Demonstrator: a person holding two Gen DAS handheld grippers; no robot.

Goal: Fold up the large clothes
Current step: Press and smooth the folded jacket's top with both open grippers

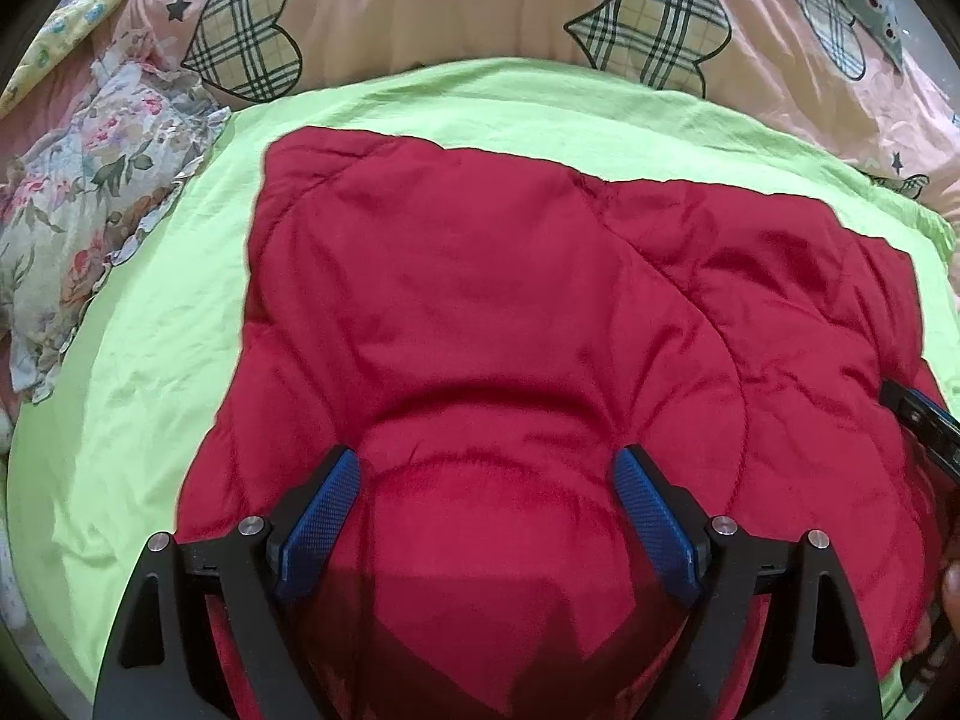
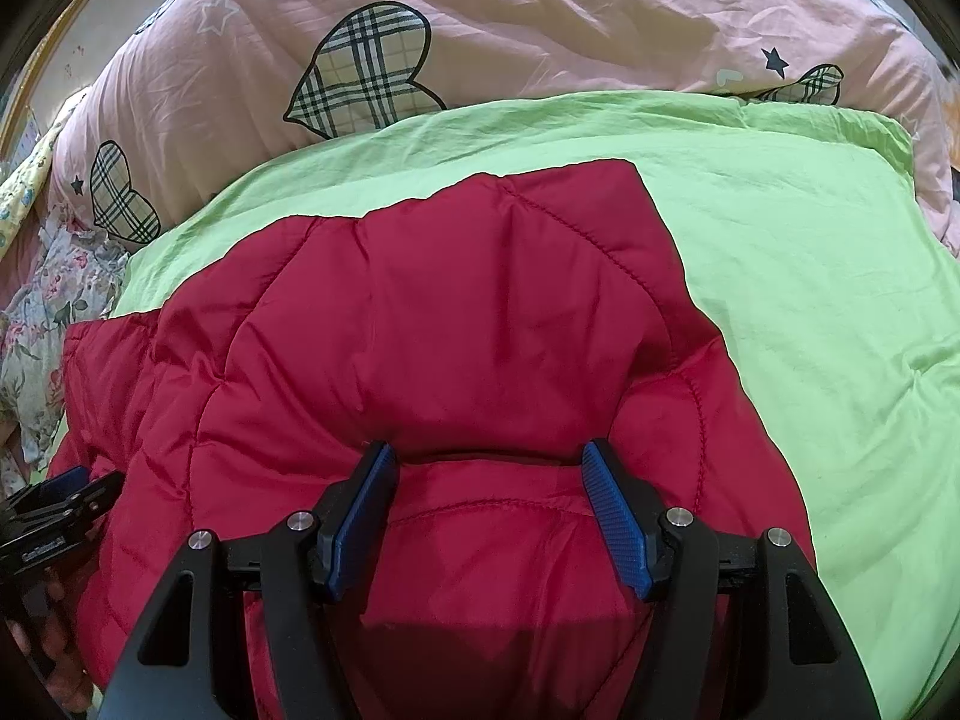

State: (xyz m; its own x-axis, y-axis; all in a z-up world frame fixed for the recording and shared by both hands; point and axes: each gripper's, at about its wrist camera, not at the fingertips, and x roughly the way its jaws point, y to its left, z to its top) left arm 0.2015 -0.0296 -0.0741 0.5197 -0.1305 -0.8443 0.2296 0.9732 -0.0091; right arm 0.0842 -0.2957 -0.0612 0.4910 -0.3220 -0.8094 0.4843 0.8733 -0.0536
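Observation:
A red quilted padded garment lies folded on a lime-green sheet; it also shows in the right wrist view. My left gripper is open, its blue pads spread over the garment's near part, with fabric bulging between them. My right gripper is open too, blue pads either side of a fold ridge near the garment's right side. The right gripper shows at the left view's right edge; the left gripper shows at the right view's left edge.
A pink duvet with plaid hearts is bunched behind the green sheet. A floral cloth lies crumpled at the left. A yellow patterned cloth is at the far left corner.

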